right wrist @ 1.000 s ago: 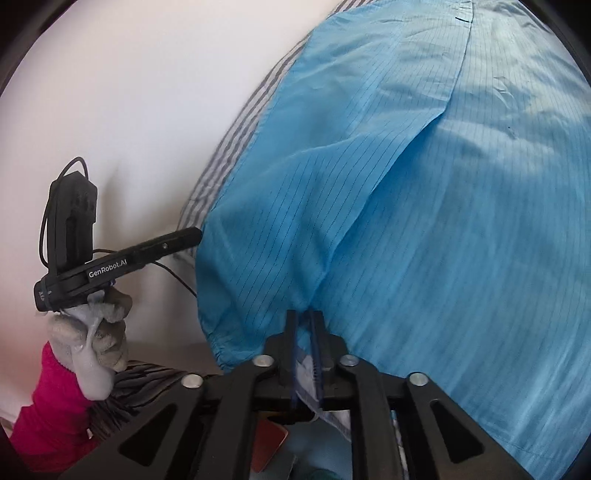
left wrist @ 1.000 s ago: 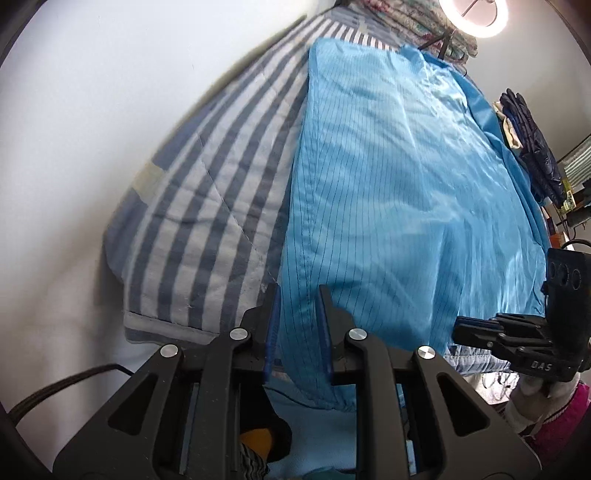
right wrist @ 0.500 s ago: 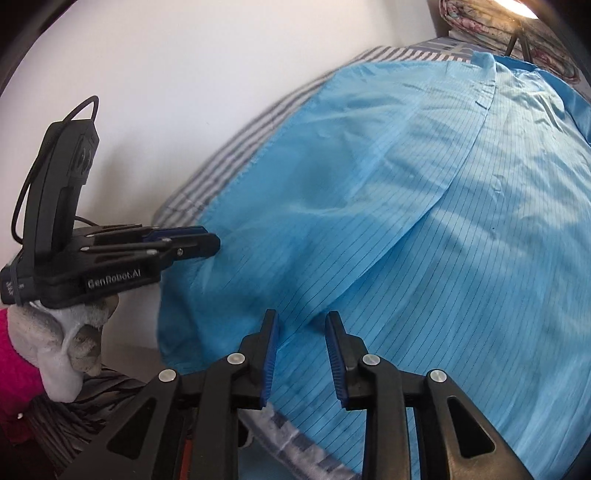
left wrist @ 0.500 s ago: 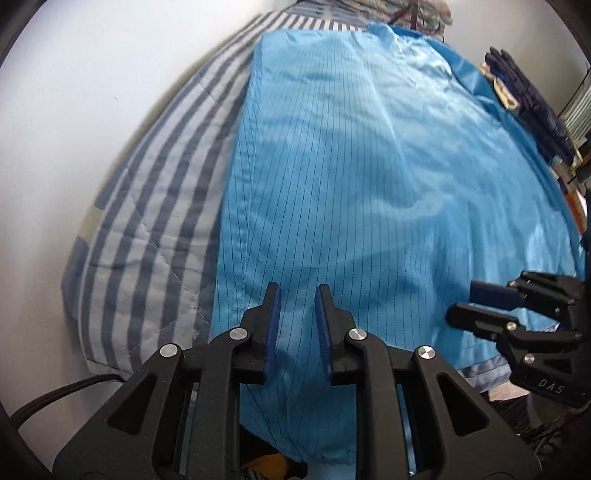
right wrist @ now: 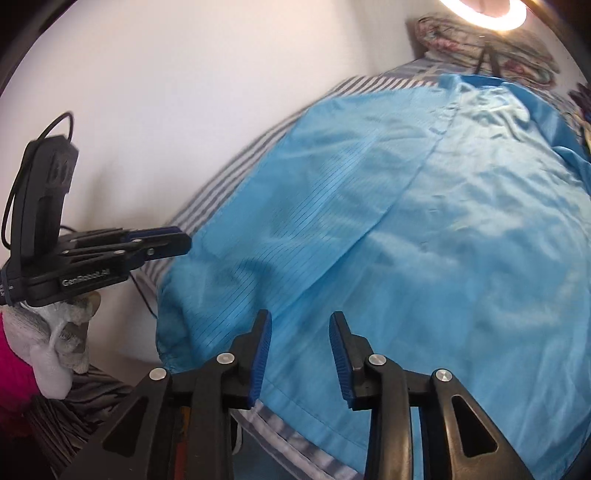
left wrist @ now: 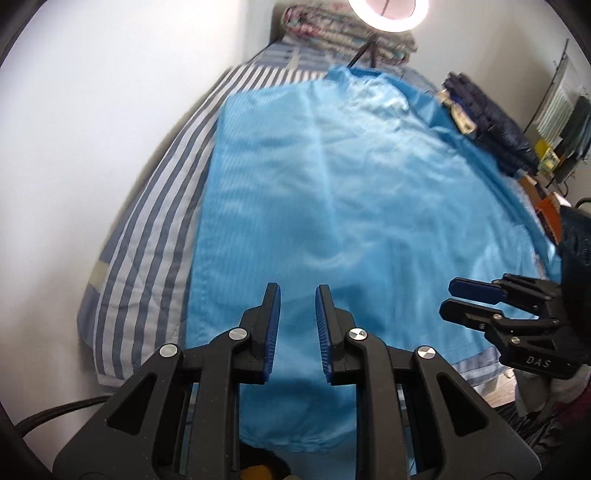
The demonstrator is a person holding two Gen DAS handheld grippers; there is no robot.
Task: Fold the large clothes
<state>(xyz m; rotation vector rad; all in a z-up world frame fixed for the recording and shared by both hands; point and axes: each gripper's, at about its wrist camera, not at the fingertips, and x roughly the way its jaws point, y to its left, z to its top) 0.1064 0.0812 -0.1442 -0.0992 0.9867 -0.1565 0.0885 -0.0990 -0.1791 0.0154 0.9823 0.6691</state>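
A large light-blue pinstriped garment (left wrist: 351,206) lies spread flat on a bed with a blue-and-white striped cover (left wrist: 147,240); it also shows in the right wrist view (right wrist: 424,240). Its near hem hangs over the bed's front edge. My left gripper (left wrist: 297,295) is open and empty, just above the near hem. My right gripper (right wrist: 300,321) is open and empty over the near hem further right. Each gripper shows in the other's view: the right one (left wrist: 456,295) and the left one (right wrist: 181,240), both with jaws apart.
A white wall runs along the bed's left side. A ring light (left wrist: 388,11) and folded floral bedding (left wrist: 343,33) stand at the bed's far end. Dark blue clothing (left wrist: 487,125) is piled at the right edge. Clutter (left wrist: 550,155) lies beyond it.
Both grippers held the garment's hem a second ago, then opened and let it go. The fabric has dropped flat onto the bed, and both grippers have drawn back and tilted up.
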